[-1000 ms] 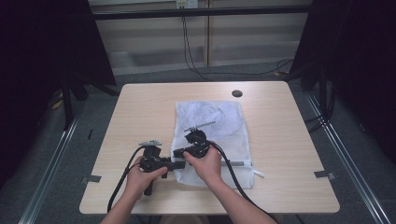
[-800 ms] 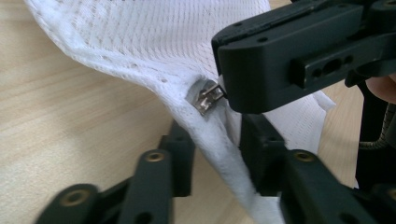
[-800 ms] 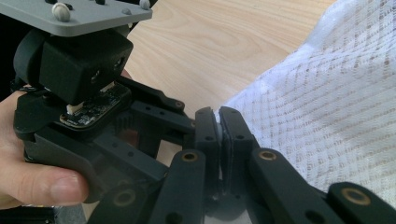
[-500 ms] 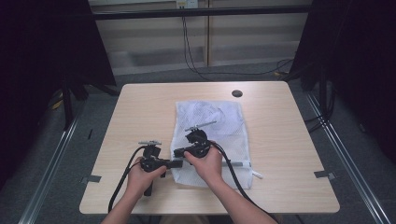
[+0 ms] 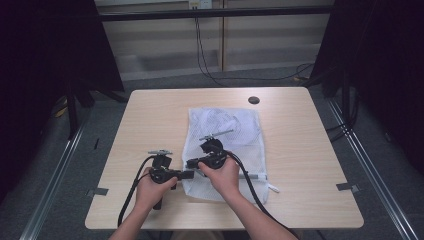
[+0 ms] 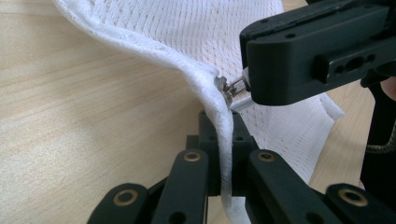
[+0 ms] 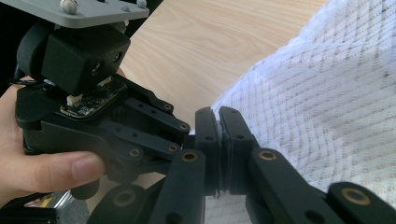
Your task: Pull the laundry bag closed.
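Observation:
A white mesh bag (image 5: 225, 130) lies flat on the wooden table (image 5: 150, 115). My left gripper (image 5: 189, 175) is at the bag's near left corner, pointing right. In the left gripper view its jaws (image 6: 222, 125) are shut on the bag's thick white edge seam (image 6: 205, 79), lifting it off the wood. My right gripper (image 5: 193, 163) meets it from the right. Its black tip (image 6: 245, 88) is shut on the small metal zipper pull (image 6: 229, 87) at that seam. In the right gripper view its jaws (image 7: 219, 114) are pressed together against the mesh (image 7: 327, 93), with the left gripper (image 7: 187, 133) close beside.
A zipper line (image 5: 252, 176) runs along the bag's near edge. A dark round grommet (image 5: 254, 100) sits at the table's far side. Cables trail from both grippers toward the front edge. Bare wood lies left and right of the bag.

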`<state>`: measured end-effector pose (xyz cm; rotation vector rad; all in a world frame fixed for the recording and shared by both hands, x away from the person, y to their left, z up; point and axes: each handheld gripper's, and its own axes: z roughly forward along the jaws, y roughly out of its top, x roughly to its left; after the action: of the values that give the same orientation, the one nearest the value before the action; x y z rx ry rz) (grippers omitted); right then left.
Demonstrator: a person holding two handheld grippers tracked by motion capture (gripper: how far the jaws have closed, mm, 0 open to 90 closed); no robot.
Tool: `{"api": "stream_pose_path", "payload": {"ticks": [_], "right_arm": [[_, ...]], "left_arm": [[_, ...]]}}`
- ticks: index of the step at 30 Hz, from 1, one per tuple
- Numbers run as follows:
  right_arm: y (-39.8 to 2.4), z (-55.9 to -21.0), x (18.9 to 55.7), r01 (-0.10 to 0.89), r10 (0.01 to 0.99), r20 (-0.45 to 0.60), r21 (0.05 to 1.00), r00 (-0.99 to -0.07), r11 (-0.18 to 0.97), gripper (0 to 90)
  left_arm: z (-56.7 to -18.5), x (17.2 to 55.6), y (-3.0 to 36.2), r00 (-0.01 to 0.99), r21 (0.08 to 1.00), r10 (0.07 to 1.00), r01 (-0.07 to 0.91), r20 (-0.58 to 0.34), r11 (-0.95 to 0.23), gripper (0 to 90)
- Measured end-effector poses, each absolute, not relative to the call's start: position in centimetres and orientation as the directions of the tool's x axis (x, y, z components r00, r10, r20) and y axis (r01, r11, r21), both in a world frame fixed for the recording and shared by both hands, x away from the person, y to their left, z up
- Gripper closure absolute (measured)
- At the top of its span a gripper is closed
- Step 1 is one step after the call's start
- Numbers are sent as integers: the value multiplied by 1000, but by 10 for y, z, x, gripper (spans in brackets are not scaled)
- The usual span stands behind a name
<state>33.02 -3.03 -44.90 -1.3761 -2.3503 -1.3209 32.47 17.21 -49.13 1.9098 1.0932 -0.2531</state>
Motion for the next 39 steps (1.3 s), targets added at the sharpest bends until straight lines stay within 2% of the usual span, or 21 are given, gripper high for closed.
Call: {"api": "stream_pose_path", "payload": {"ticks": [18, 39], "right_arm": [[-46, -453, 330, 776, 644, 524, 606, -557, 177, 868], [-54, -456, 330, 773, 672, 494, 604, -553, 193, 868]], "left_arm": [[-489, 324, 172, 586, 598, 584, 775, -562, -204, 888], [-487, 323, 173, 588, 601, 588, 773, -555, -205, 888]]}}
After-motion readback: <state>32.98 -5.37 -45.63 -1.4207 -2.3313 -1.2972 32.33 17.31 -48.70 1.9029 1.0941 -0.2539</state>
